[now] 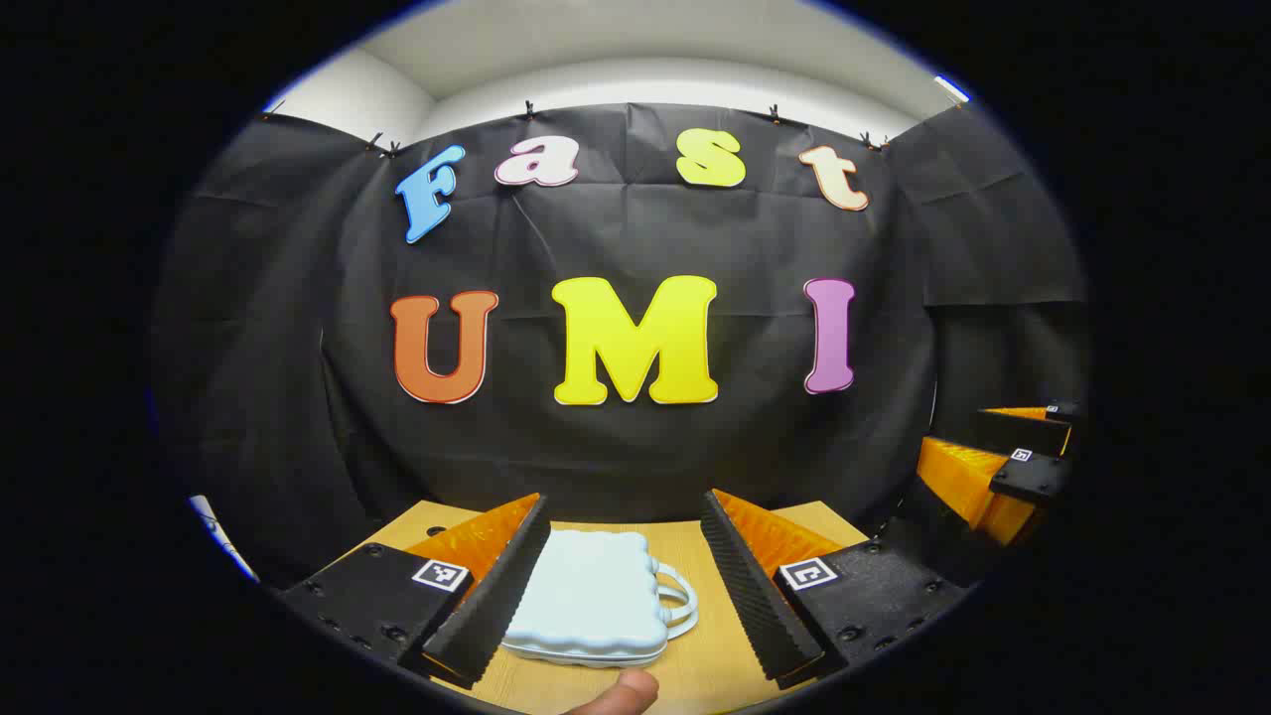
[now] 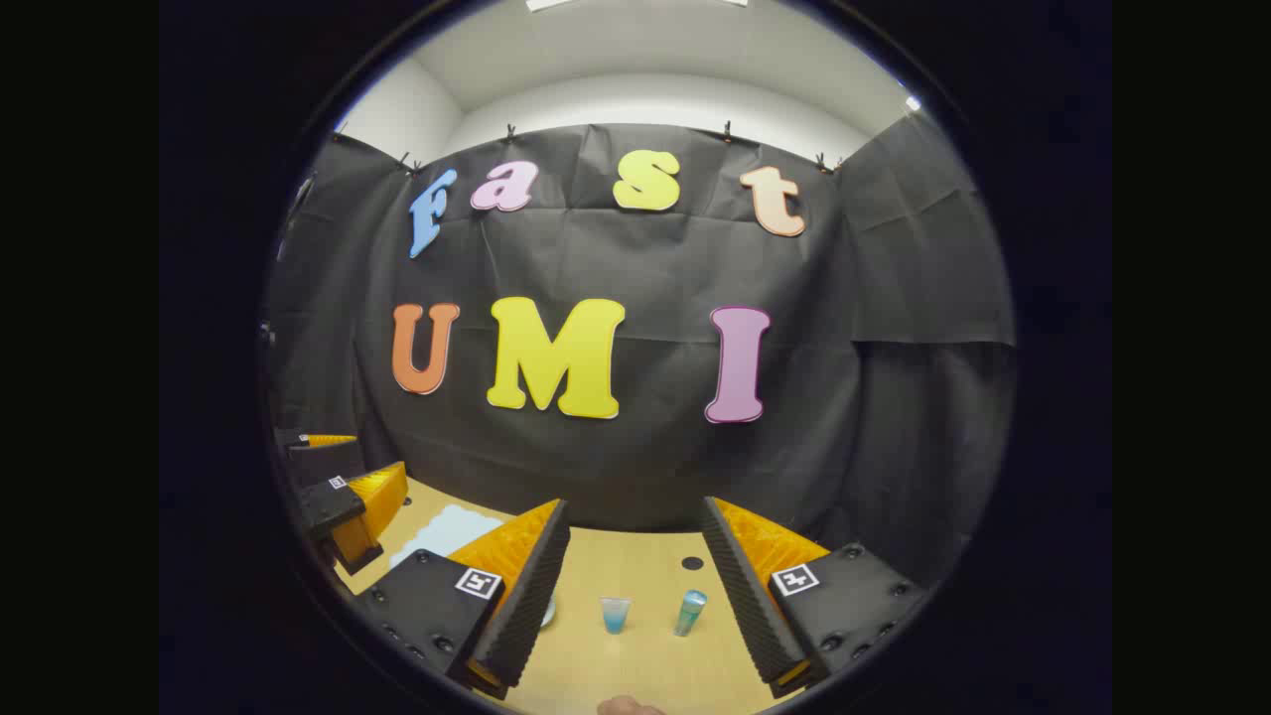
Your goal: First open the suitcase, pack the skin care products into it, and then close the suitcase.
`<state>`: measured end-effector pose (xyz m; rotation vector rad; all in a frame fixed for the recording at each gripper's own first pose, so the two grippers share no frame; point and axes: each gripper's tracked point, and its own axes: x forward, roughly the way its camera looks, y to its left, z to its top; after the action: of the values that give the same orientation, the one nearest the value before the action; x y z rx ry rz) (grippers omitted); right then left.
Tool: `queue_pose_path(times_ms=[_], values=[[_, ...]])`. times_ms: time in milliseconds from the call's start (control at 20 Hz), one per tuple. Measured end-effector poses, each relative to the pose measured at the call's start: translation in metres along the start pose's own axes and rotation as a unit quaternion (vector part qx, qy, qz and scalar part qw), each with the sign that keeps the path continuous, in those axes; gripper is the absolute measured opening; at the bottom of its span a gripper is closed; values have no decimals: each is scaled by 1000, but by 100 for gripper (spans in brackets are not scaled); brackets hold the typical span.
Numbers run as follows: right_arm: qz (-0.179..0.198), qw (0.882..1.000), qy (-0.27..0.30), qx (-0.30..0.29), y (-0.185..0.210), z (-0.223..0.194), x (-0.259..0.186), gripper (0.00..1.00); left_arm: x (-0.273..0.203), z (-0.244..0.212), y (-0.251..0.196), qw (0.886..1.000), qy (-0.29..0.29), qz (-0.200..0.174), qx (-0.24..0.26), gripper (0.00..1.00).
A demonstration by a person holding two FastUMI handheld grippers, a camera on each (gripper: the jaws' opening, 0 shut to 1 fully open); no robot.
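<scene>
A small pale blue suitcase [image 1: 588,599] lies flat and closed on the wooden table [image 1: 715,655], its handle toward the right. My left gripper [image 1: 626,586] hangs open above it, fingers to either side, not touching it. In the right gripper view, a small blue-tinted cup [image 2: 615,614] and a teal bottle [image 2: 690,611] stand on the table [image 2: 635,665] between the wide-open fingers of my right gripper [image 2: 635,586]. A corner of the suitcase [image 2: 444,531] shows at the left, beside the left gripper [image 2: 343,497]. The right gripper [image 1: 1003,462] shows at the right edge of the left gripper view.
The black cloth wall rises just behind the table's far edge. A small dark hole [image 2: 692,563] marks the tabletop behind the bottle. A fingertip [image 1: 624,693] pokes in at the bottom of the left gripper view.
</scene>
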<state>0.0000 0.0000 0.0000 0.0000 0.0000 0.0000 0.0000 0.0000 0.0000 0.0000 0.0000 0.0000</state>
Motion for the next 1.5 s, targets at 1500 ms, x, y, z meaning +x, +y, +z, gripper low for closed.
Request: queue_pose_path(times_ms=[1500], values=[[-54, 998, 11, -31, -85, -19, -10, 80, 21, -70, -22, 995, 32, 1, 90, 98]])
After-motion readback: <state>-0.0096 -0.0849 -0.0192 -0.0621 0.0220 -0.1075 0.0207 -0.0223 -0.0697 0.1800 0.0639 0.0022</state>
